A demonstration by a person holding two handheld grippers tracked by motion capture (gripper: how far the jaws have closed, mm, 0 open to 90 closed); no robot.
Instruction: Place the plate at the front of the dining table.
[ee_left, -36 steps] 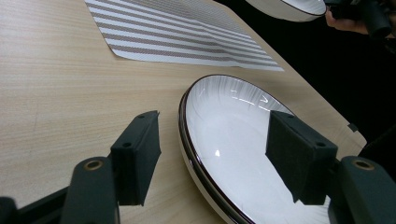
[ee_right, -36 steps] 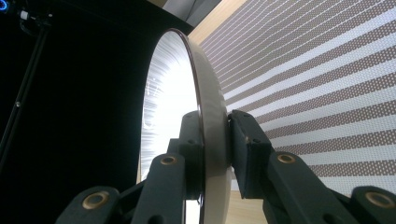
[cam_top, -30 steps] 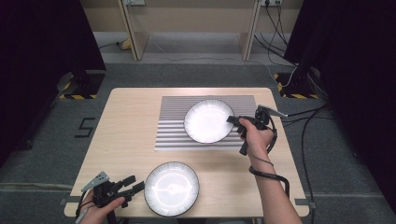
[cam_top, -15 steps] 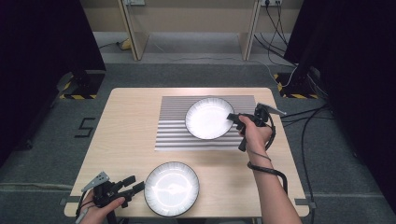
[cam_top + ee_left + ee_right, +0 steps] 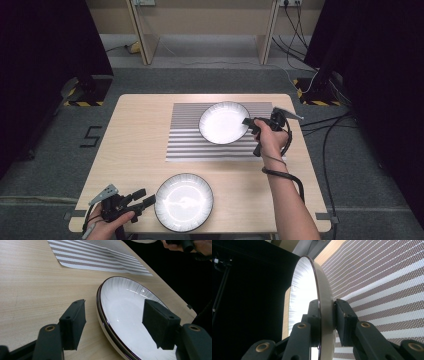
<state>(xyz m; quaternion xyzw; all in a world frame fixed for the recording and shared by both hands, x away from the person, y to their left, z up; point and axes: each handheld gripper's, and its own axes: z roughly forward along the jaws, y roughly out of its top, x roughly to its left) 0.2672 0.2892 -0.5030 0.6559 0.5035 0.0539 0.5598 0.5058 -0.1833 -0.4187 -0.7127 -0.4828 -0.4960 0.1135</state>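
A white plate with a dark rim (image 5: 222, 122) lies over the striped mat (image 5: 190, 140) at the far middle of the table. My right gripper (image 5: 248, 123) is shut on its right rim. In the right gripper view the pads of that gripper (image 5: 327, 315) press the plate's edge (image 5: 322, 285) from both sides, with the mat (image 5: 387, 290) behind. A second white plate (image 5: 184, 201) sits at the table's near edge. My left gripper (image 5: 145, 198) stands open at its left side. In the left gripper view that gripper (image 5: 116, 327) has its jaws straddling the plate's rim (image 5: 100, 312) without touching it.
The wooden table (image 5: 135, 145) has bare room on its left half. A cable (image 5: 285, 175) loops from the right gripper over the table's right side. Grey carpet, more cables and dark curtains surround the table.
The right gripper and the plate it holds have shifted a little toward the far side of the mat. The left gripper and the near plate have stayed put.
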